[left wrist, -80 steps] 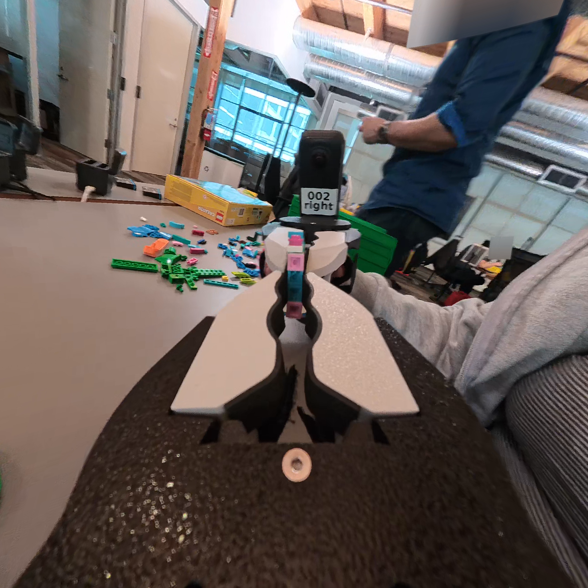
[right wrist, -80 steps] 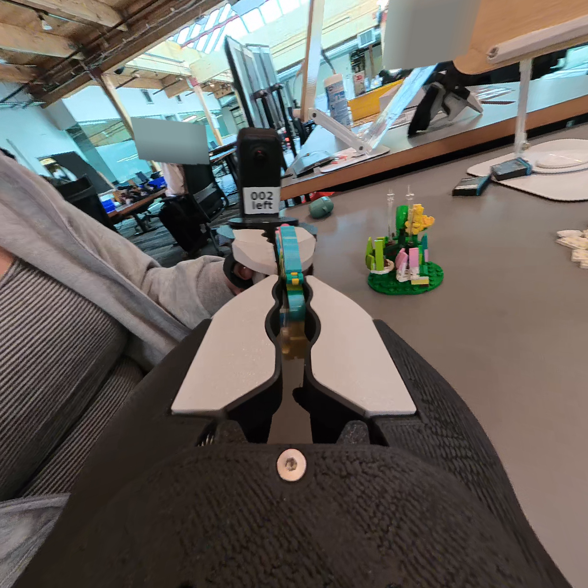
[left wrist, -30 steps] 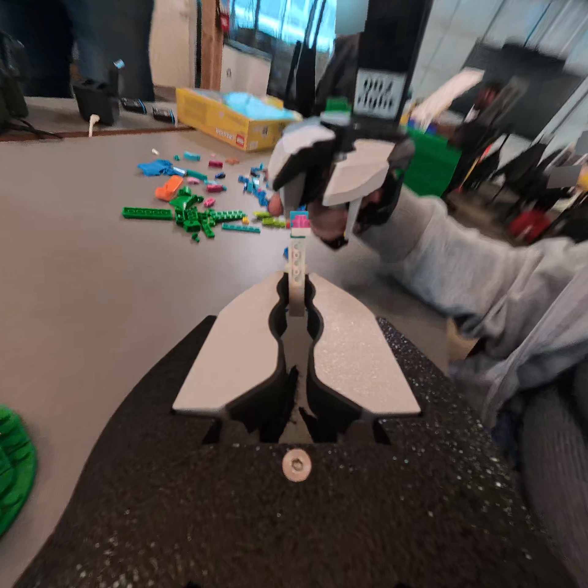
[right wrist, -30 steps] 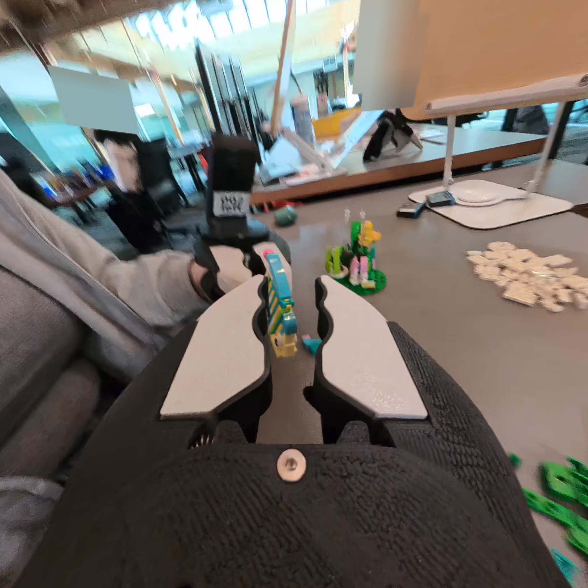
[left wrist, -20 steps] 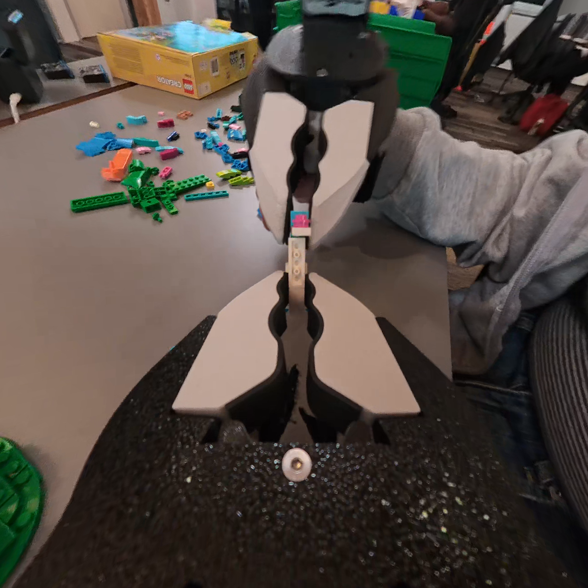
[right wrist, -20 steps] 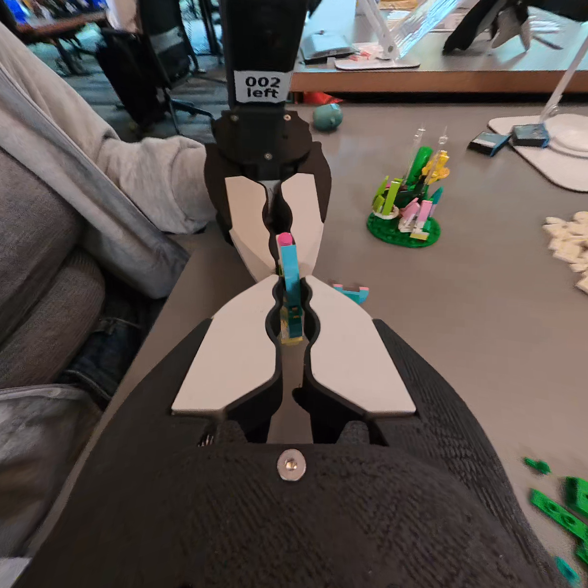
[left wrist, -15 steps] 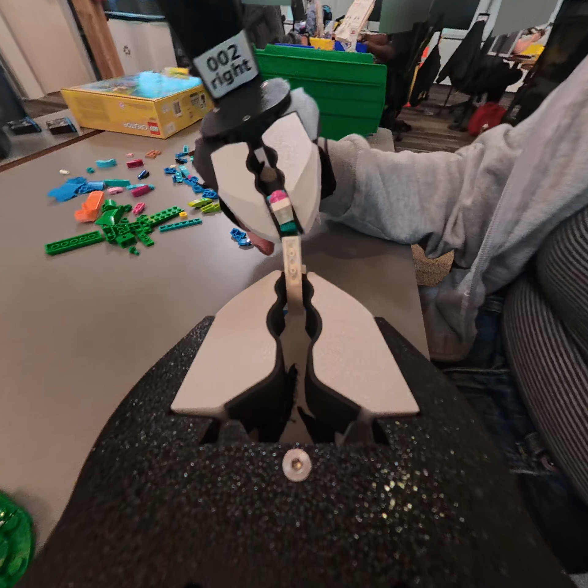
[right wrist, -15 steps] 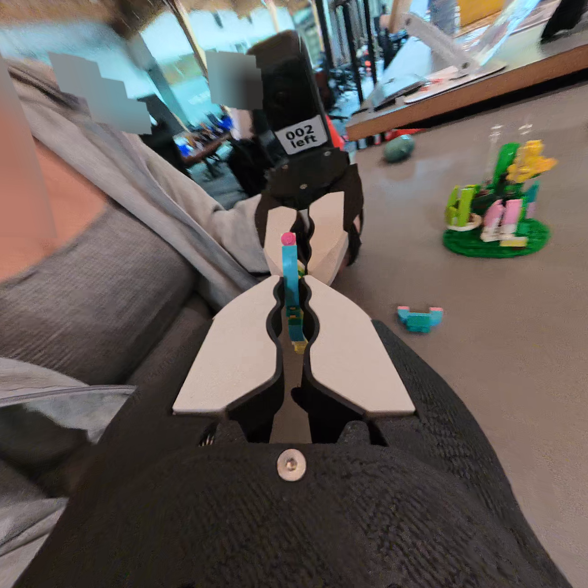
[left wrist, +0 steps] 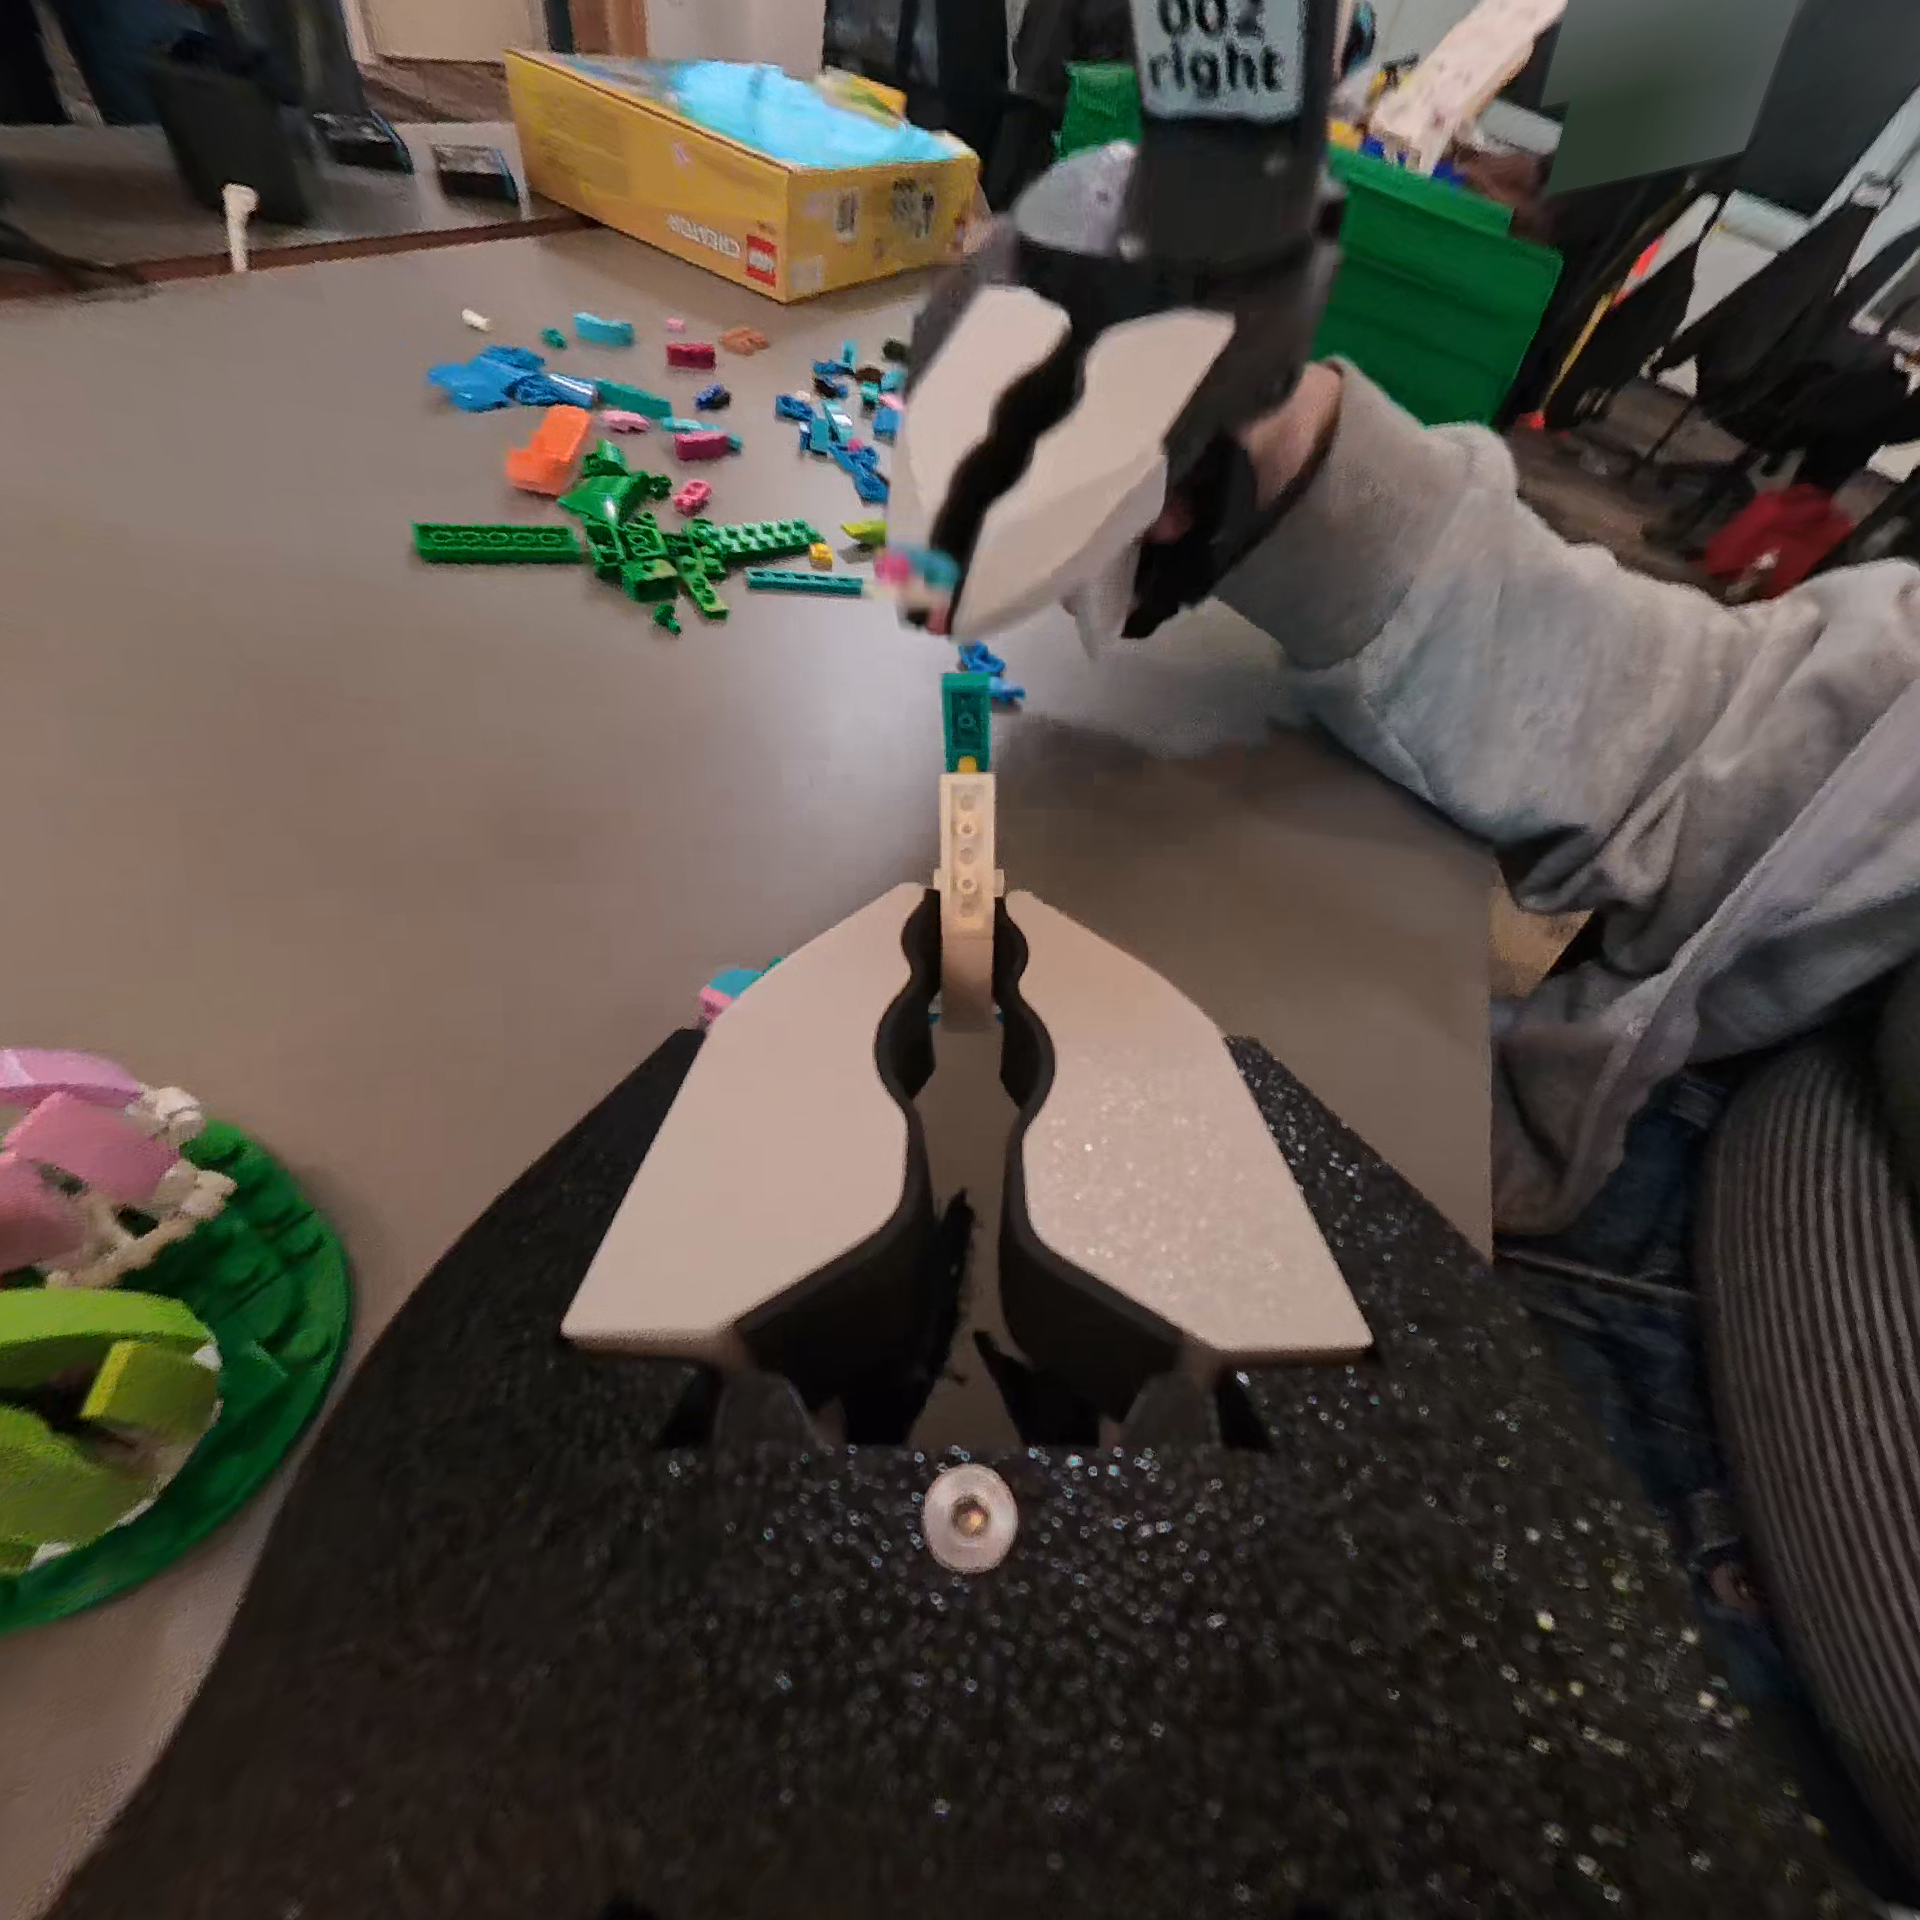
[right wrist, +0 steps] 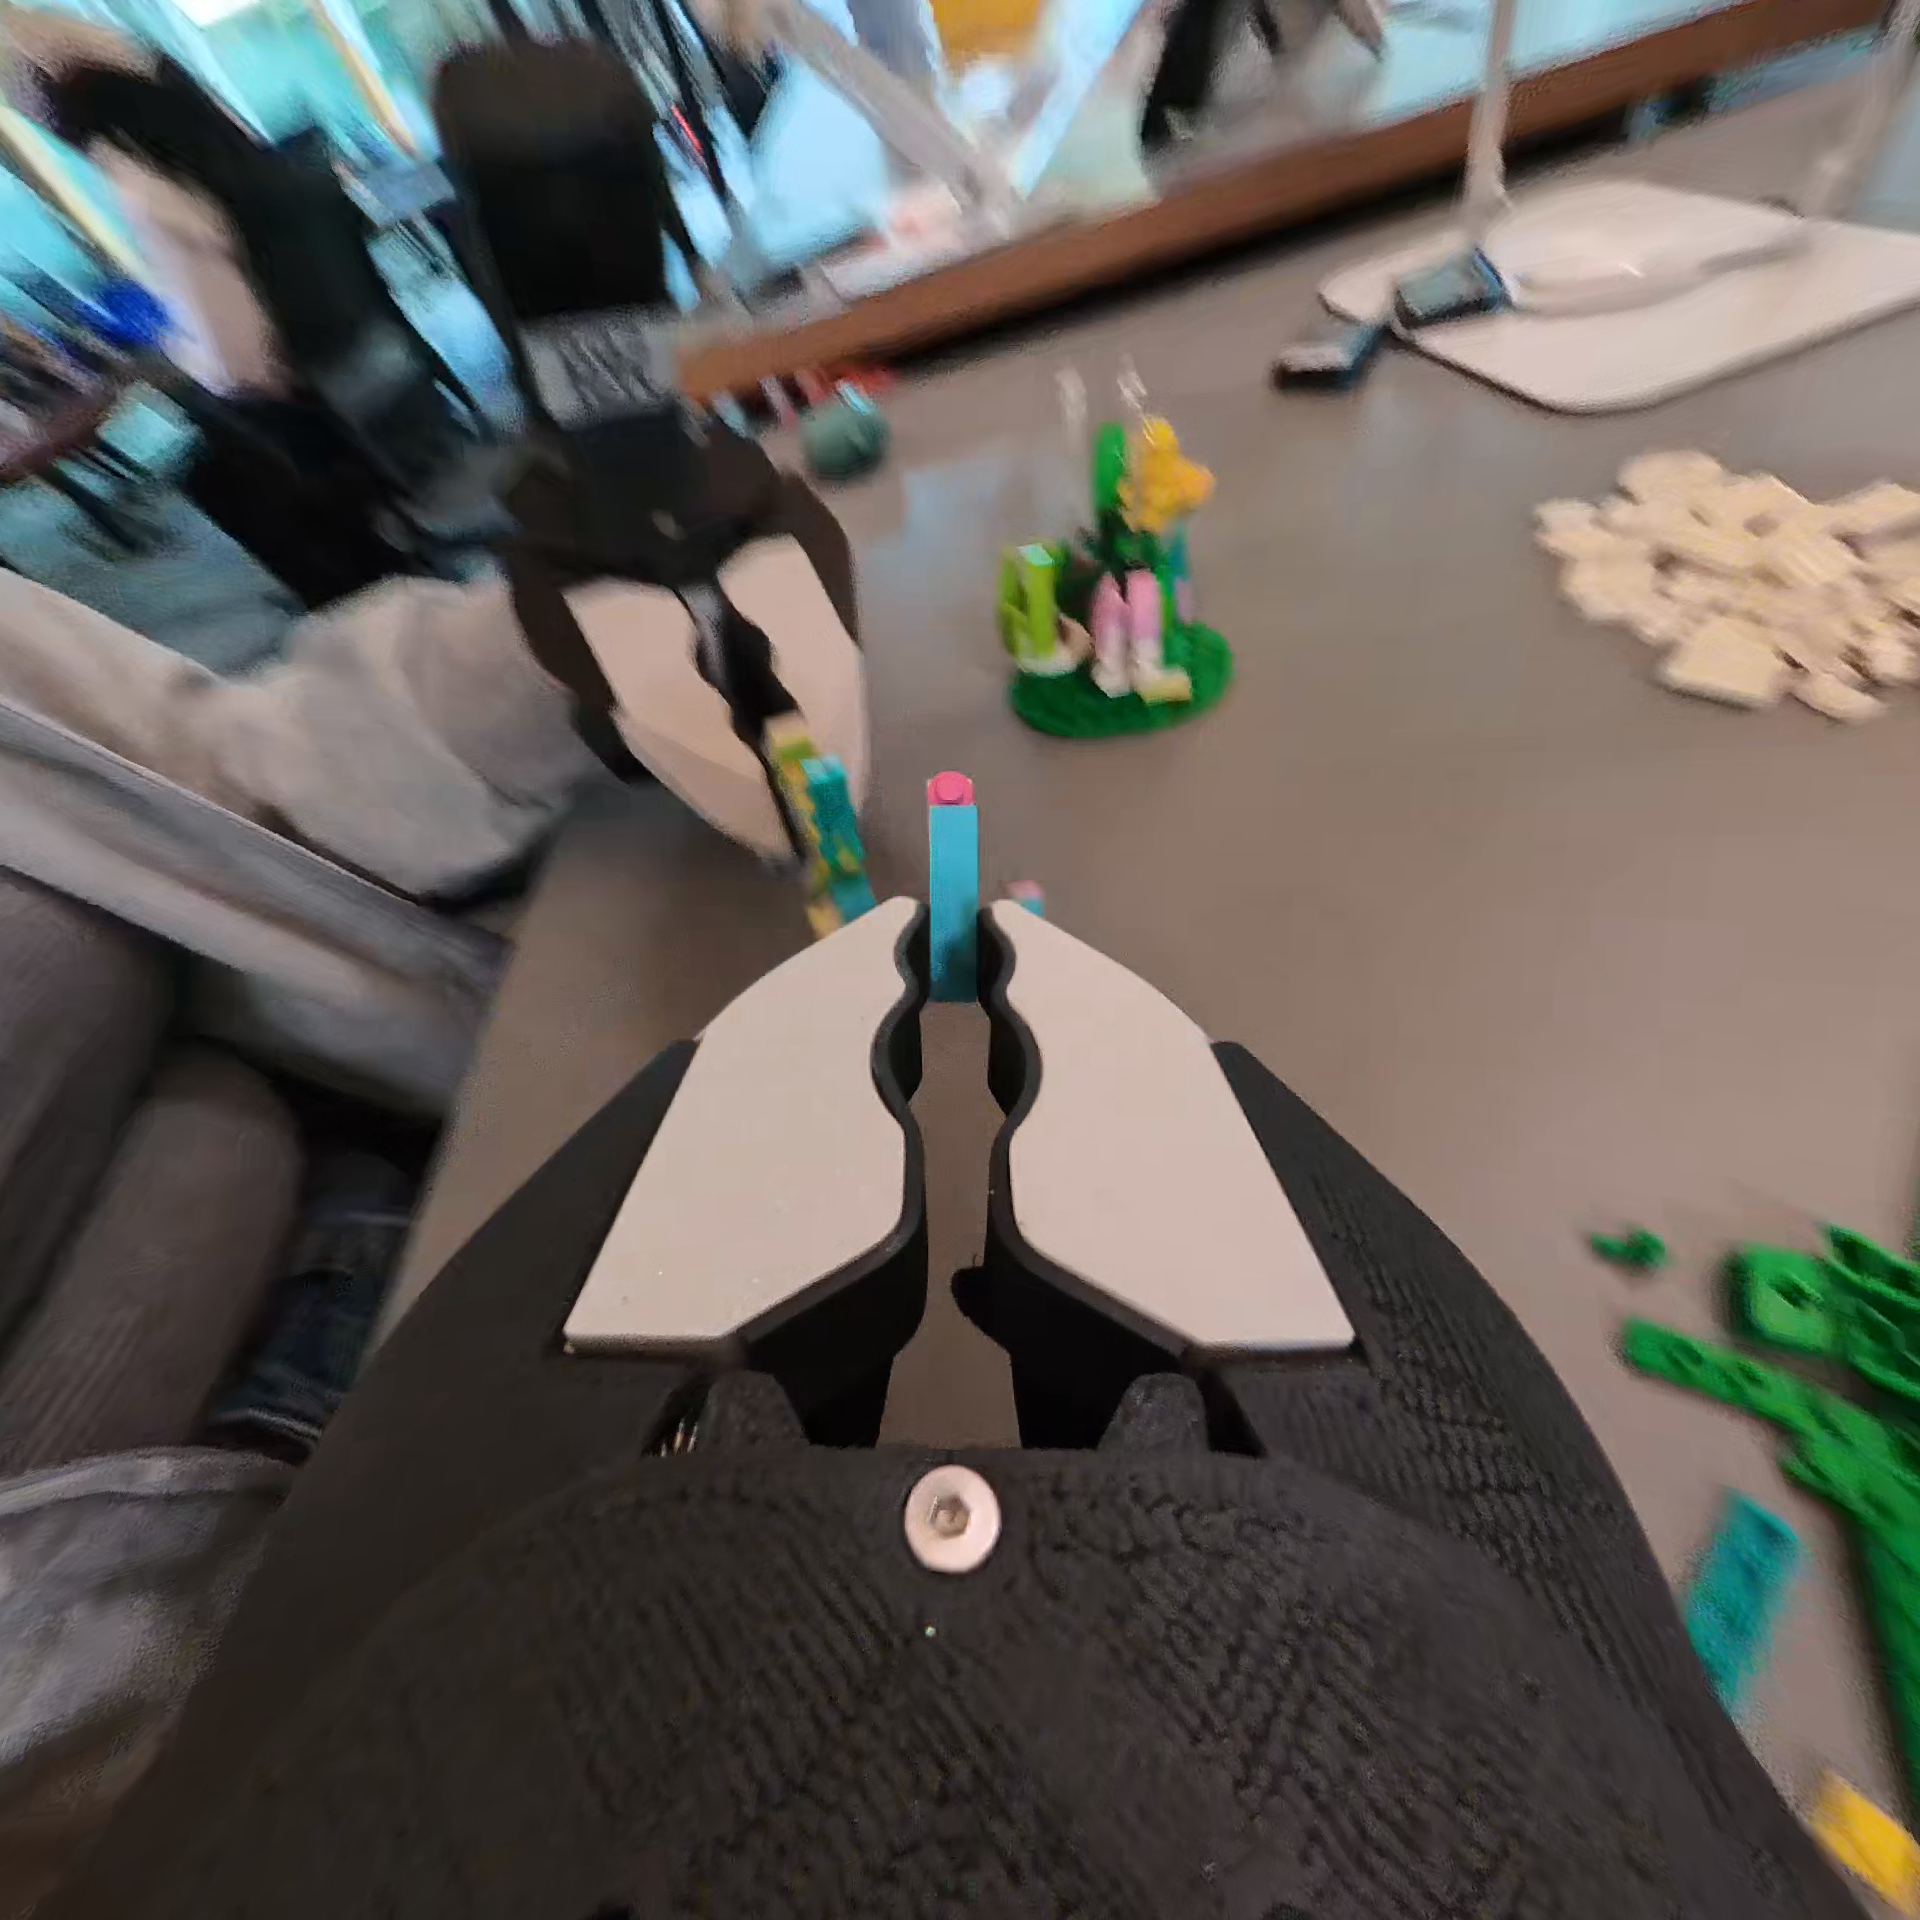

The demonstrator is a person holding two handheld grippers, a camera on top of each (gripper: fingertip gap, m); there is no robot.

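Left gripper point(left wrist: 966, 914) clamps a white brick strip point(left wrist: 966, 842) tipped teal, near the grey table's point(left wrist: 312, 831) front edge; right gripper point(right wrist: 954, 914) pinches a blue brick piece point(right wrist: 952, 904) capped pink; loose bricks point(left wrist: 644, 540) lie scattered toward the far edge.

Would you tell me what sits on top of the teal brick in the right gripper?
A small pink stud piece caps the teal brick; its lower end is hidden between the gripper's pads.
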